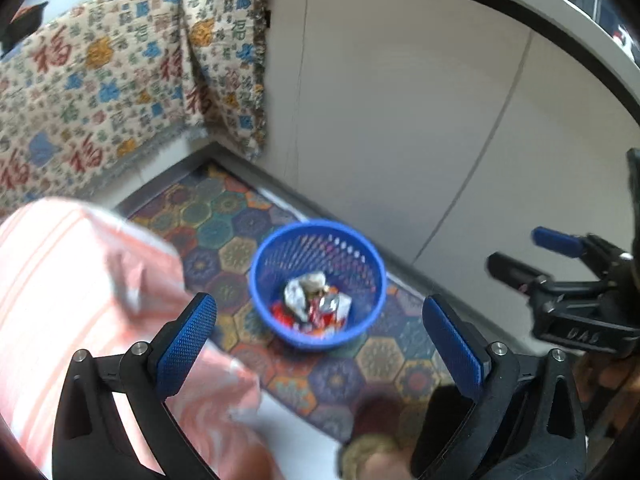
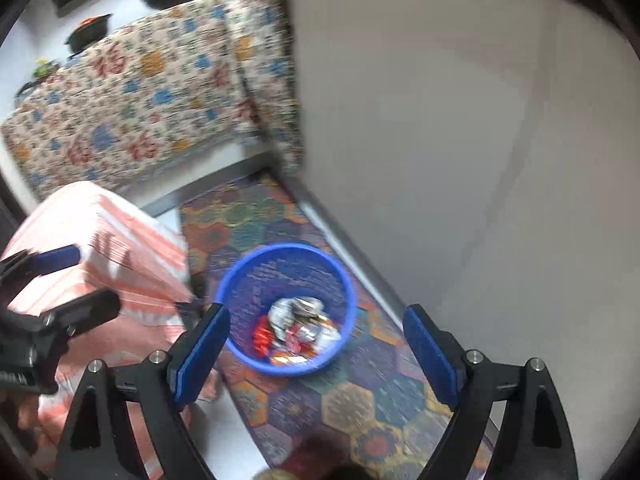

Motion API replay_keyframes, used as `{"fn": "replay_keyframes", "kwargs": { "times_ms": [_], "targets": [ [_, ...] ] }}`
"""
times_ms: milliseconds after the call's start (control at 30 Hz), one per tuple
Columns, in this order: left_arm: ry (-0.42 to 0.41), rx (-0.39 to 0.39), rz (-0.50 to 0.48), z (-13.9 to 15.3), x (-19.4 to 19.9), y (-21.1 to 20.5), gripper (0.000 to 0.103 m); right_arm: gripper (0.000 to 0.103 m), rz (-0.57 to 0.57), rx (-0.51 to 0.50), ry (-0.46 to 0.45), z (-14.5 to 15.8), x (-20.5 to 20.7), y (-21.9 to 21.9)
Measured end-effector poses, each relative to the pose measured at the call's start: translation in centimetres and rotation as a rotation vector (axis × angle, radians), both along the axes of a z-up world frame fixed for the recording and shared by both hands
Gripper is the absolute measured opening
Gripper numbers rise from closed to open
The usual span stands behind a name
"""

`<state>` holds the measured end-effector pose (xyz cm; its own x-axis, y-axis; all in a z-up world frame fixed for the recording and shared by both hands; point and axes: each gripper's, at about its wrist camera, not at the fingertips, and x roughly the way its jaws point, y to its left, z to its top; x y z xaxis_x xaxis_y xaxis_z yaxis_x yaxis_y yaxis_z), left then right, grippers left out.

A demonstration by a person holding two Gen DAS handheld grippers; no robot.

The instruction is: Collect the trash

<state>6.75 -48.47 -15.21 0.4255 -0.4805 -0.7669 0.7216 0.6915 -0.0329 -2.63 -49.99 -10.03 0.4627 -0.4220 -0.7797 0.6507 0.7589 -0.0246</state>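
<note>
Both grippers hang spread wide and empty above the blue basket (image 1: 318, 284). Nothing sits between the left gripper (image 1: 320, 346) pads or the right gripper (image 2: 316, 354) pads. From the left wrist view, the right gripper shows off to the basket's right.

Crumpled wrappers (image 1: 316, 306), silver, white and red, lie at the bottom of the basket. The basket stands on a patterned hexagon mat (image 1: 336, 376). A white cabinet front (image 1: 420, 120) rises just behind the basket. A pink striped box (image 2: 104, 264) sits close on the basket's left.

My judgement of the risks: the basket looks light and low, so a finger brushing its rim could tip it and spill the wrappers back onto the mat. Both views are blurred by motion, so fast hands near the basket or the box could knock either. Whether more trash remains elsewhere cannot be told from here.
</note>
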Motion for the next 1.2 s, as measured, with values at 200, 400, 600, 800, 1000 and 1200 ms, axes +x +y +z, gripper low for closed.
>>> {"fn": "replay_keyframes", "kwargs": {
  "times_ms": [200,400,600,800,1000,1200],
  "targets": [
    [0.0,0.011,0.012,1.5,-4.0,1.9,0.103,0.09,-0.053,0.006,0.03,2.2,-4.4,6.7],
    [-0.075,-0.014,0.027,3.8,-5.4,2.7,0.103,0.09,-0.058,-0.014,0.0,4.7,-6.9,9.5],
    [-0.068,0.008,0.033,4.0,-5.8,2.8,0.103,0.09,-0.059,-0.033,-0.017,6.1,-7.1,10.2],
    [-0.093,0.014,0.072,4.3,-5.7,3.5,0.103,0.09,-0.042,-0.037,-0.021,6.5,-6.5,11.1],
    [-0.106,0.024,0.085,4.3,-5.6,3.8,0.103,0.09,-0.037,-0.046,-0.015,6.7,-6.4,11.2],
    [-0.112,0.029,0.09,4.2,-5.7,3.7,0.103,0.09,-0.028,-0.051,-0.013,6.9,-6.1,11.3]
  ]
}}
